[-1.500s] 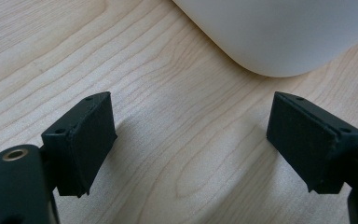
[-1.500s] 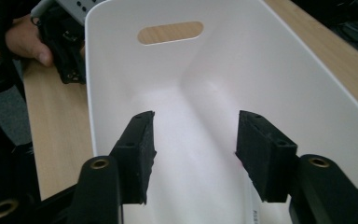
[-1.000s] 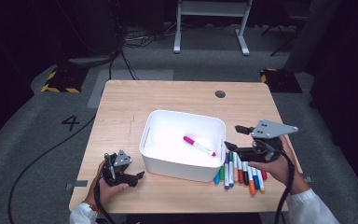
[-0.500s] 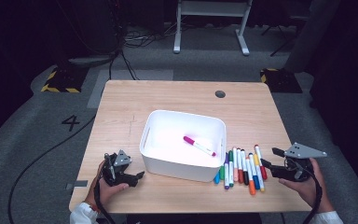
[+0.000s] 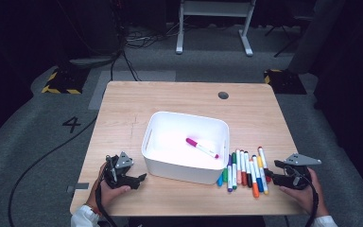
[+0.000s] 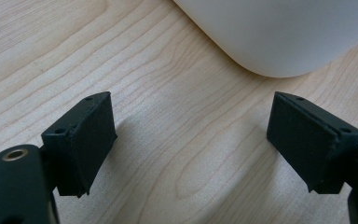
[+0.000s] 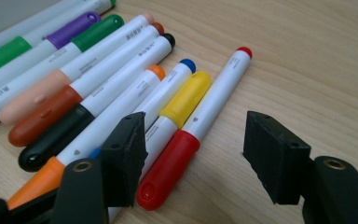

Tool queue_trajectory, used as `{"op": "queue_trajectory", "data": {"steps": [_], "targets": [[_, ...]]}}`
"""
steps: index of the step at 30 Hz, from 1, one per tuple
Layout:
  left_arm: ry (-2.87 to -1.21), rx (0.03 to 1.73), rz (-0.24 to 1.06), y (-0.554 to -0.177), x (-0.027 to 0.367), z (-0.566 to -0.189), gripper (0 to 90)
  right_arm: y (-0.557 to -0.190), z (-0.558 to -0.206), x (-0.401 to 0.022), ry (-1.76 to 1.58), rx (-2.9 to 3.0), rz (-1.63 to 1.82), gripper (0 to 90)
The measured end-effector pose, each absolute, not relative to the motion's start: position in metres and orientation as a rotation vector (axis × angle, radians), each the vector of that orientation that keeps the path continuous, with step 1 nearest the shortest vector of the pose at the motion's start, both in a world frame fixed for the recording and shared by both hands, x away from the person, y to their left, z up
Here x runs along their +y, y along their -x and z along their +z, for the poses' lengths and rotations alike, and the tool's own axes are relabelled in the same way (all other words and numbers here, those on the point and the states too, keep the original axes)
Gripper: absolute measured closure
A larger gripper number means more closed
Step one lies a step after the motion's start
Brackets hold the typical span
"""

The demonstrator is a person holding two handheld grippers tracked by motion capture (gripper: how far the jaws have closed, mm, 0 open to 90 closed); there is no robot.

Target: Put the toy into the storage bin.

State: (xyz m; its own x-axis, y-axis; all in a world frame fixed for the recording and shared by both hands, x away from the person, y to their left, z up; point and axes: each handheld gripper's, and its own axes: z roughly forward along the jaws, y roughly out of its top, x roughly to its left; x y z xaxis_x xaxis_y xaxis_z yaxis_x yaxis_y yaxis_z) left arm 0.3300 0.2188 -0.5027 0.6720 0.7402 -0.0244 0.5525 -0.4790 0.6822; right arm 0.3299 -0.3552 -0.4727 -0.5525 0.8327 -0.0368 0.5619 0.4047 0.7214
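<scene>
Right gripper (image 7: 193, 154): jaws parted and just closing further, straddling the cap end of the red marker (image 7: 186, 144) without pressing it. The marker lies outermost in the row of markers (image 5: 243, 172), whose far ends are cut off in the right gripper view. Left gripper (image 6: 191, 140): jaws wide apart over bare table (image 5: 179, 97), gripping nothing. Beyond it, the white bin (image 5: 160, 161) holds a magenta marker (image 5: 202, 147).

A light wooden table (image 5: 179, 101) is standing on grey carpet (image 5: 23, 142) (a "4" (image 5: 71, 124) marked beside it); a white metal stand (image 5: 212, 21) and black cables (image 5: 123, 52) are lying in dim shadow behind.
</scene>
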Motion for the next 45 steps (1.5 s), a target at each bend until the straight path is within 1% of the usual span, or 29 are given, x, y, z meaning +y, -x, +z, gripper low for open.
{"op": "queue_trajectory", "data": {"steps": [4,10,11,12,13,14,16,17,21,23,24,26,38,45], "targets": [[-2.210,0.991,0.360,-0.330,0.219,-0.503,15.4,-0.332,-0.479,-0.357,-1.222,2.266,0.923,40.5],[-2.209,0.991,0.360,-0.330,0.219,-0.503,15.4,-0.333,-0.485,-0.365,-1.276,2.252,0.897,45.1],[-2.209,0.991,0.360,-0.330,0.219,-0.503,15.4,-0.334,-0.487,-0.369,-1.296,2.241,0.897,48.3],[-2.209,0.991,0.360,-0.330,0.219,-0.503,15.5,-0.334,-0.487,-0.369,-1.296,2.241,0.897,48.3],[-2.209,0.991,0.360,-0.330,0.219,-0.503,15.4,-0.334,-0.488,-0.374,-1.329,2.228,0.906,52.4],[-2.209,0.991,0.360,-0.330,0.219,-0.503,15.4,-0.334,-0.488,-0.374,-1.329,2.228,0.906,52.4],[-2.209,0.991,0.360,-0.330,0.219,-0.503,15.4,-0.334,-0.489,-0.379,-1.355,2.215,0.904,57.2],[-2.210,0.991,0.360,-0.330,0.219,-0.503,15.4,-0.334,-0.490,-0.380,-1.364,2.208,0.890,61.6],[-2.210,0.991,0.360,-0.330,0.219,-0.503,15.5,-0.333,-0.490,-0.380,-1.366,2.209,0.879,64.6],[-2.209,0.991,0.360,-0.330,0.219,-0.503,15.4,-0.334,-0.490,-0.381,-1.367,2.200,0.880,71.2],[-2.209,0.991,0.360,-0.330,0.219,-0.503,15.4,-0.334,-0.490,-0.381,-1.367,2.200,0.880,71.2],[-2.209,0.991,0.360,-0.330,0.219,-0.503,15.4,-0.335,-0.491,-0.383,-1.372,2.185,0.893,74.4],[-2.209,0.991,0.359,-0.330,0.219,-0.503,15.5,-0.338,-0.492,-0.388,-1.347,2.159,0.913,75.1],[-2.210,0.991,0.359,-0.330,0.219,-0.503,15.4,-0.334,-0.476,-0.388,-1.291,2.144,0.993,75.1]]}}
